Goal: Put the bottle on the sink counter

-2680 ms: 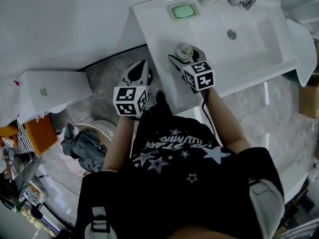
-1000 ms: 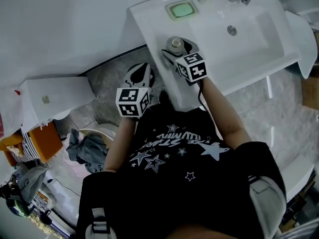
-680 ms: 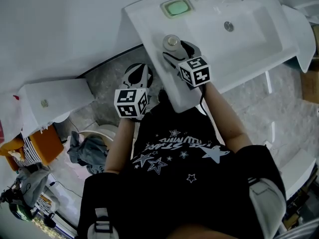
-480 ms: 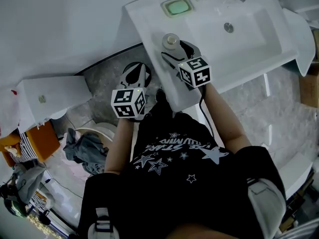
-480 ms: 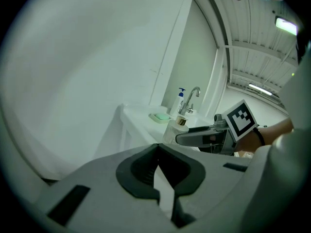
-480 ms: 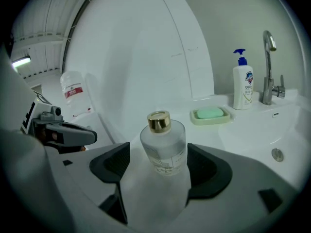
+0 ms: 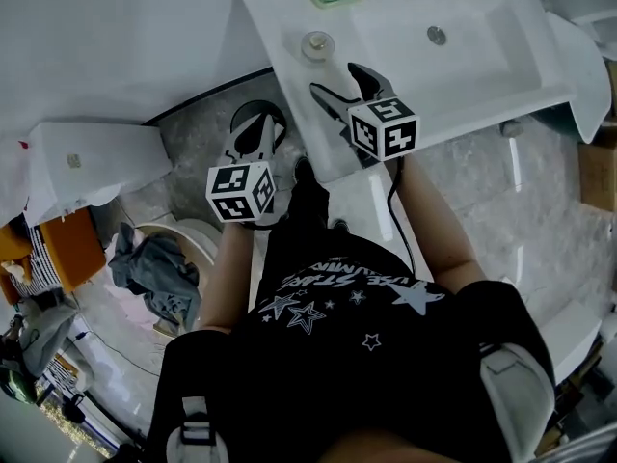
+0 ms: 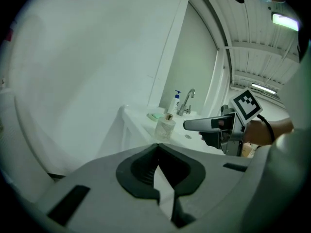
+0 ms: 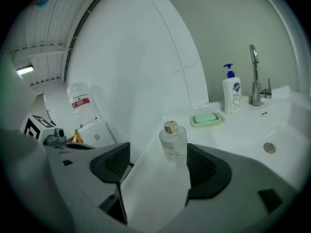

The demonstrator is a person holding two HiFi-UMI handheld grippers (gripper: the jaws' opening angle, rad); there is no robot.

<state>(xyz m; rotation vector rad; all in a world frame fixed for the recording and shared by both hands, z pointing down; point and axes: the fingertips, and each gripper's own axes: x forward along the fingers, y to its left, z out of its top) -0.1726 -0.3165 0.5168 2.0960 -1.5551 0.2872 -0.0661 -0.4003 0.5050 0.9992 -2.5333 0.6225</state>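
A small clear glass bottle (image 7: 316, 44) with a gold cap stands upright on the left rim of the white sink counter (image 7: 289, 17). My right gripper (image 7: 334, 78) is open just short of it and touches nothing. In the right gripper view the bottle (image 9: 173, 142) stands free a little beyond the spread jaws of the right gripper (image 9: 159, 164). My left gripper (image 7: 255, 123) hangs over the floor to the left of the counter, jaws shut and empty. In the left gripper view the bottle (image 8: 165, 126) and the right gripper (image 8: 209, 124) show ahead.
A dish with green soap (image 9: 206, 119) lies behind the bottle, then a pump bottle (image 9: 232, 92) and the faucet (image 9: 255, 76). The basin with its drain (image 7: 437, 35) is to the right. A toilet (image 7: 188, 244), its cistern (image 7: 87, 162) and a heap of clothes (image 7: 154, 273) are at the left.
My right gripper held the bottle above the counter's left rim; it has let go and drawn back, and the bottle stands alone. The left gripper has hardly moved.
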